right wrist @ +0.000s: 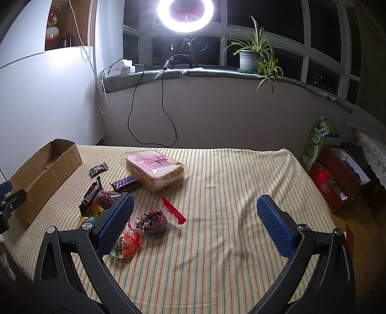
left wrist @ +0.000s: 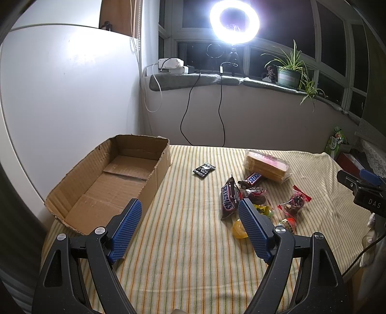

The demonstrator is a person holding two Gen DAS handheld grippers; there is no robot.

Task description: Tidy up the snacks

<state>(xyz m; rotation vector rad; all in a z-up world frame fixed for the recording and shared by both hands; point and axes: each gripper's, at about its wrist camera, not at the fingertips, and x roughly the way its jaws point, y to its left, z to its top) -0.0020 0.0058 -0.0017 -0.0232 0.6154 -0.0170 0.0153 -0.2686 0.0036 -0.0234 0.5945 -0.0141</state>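
An empty cardboard box lies at the table's left. Snacks are scattered mid-table: a wrapped bread pack, two Snickers bars, a small black packet, a clear red-edged bag of dark sweets, a yellow candy and a red-green candy. My left gripper hovers open above the cloth between box and snacks. My right gripper hangs open, its left finger over the snack pile.
The table wears a striped yellow cloth. A ring light and potted plant stand on the windowsill behind. A red box and green bag sit right of the table. The right gripper's body shows at the right edge.
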